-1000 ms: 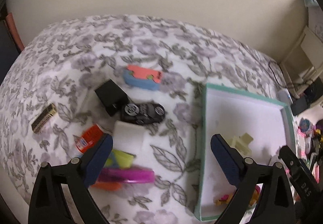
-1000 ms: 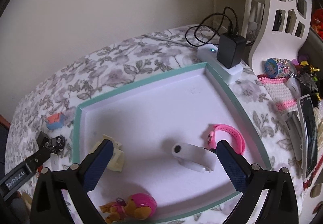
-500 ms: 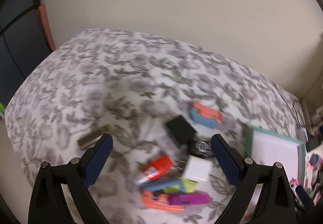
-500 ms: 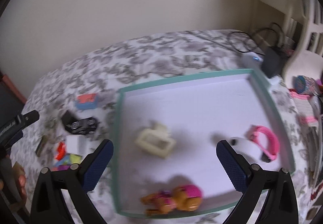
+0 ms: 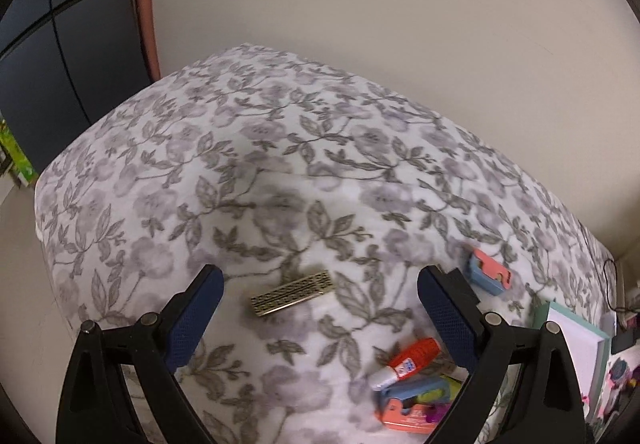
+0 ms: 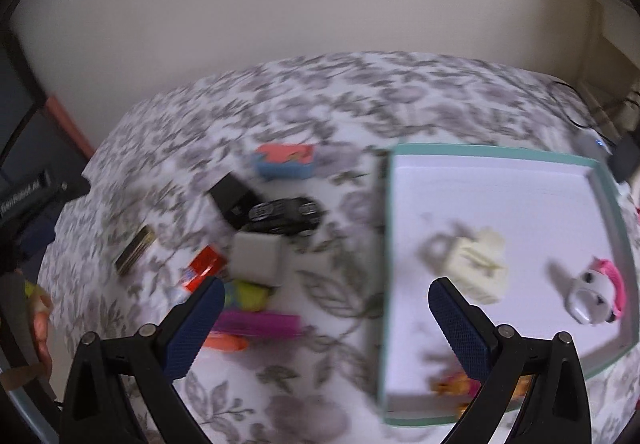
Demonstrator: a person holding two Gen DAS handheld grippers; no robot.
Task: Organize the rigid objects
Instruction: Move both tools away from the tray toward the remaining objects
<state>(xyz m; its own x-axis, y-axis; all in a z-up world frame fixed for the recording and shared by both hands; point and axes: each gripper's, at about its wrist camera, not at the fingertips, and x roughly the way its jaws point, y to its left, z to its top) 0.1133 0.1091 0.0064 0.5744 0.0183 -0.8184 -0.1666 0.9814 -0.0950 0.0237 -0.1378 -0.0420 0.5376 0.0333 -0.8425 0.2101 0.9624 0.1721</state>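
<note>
In the left wrist view, the left gripper [image 5: 320, 308] hangs over the floral bedspread [image 5: 280, 164] with its jaws spread wide and nothing between them. A small brass-coloured bar with a patterned face [image 5: 292, 292] lies flat on the cloth between the two blue pads — apart from both. Further right sit a red-and-white glue tube [image 5: 408, 360] and, at the lower edge, a jumble of blue, orange and yellow pieces [image 5: 416, 402]. A blue-and-coral block [image 5: 489, 276] lies beyond the right finger.

The right wrist view is smeared by motion. The right gripper [image 6: 326, 320] is likewise spread wide and holds nothing. From its left: the brass bar [image 6: 135, 254], the glue tube [image 6: 202, 269], a white box [image 6: 258, 258] touching a black toy car [image 6: 286, 219], and a magenta piece [image 6: 260, 324] near the left pad. To the right stands the teal-rimmed tray [image 6: 386, 244] — inside it a cream plastic piece [image 6: 478, 268], a white-and-pink band [image 6: 596, 294] and an orange-and-pink toy figure [image 6: 456, 384], partly hidden behind the right finger.
</note>
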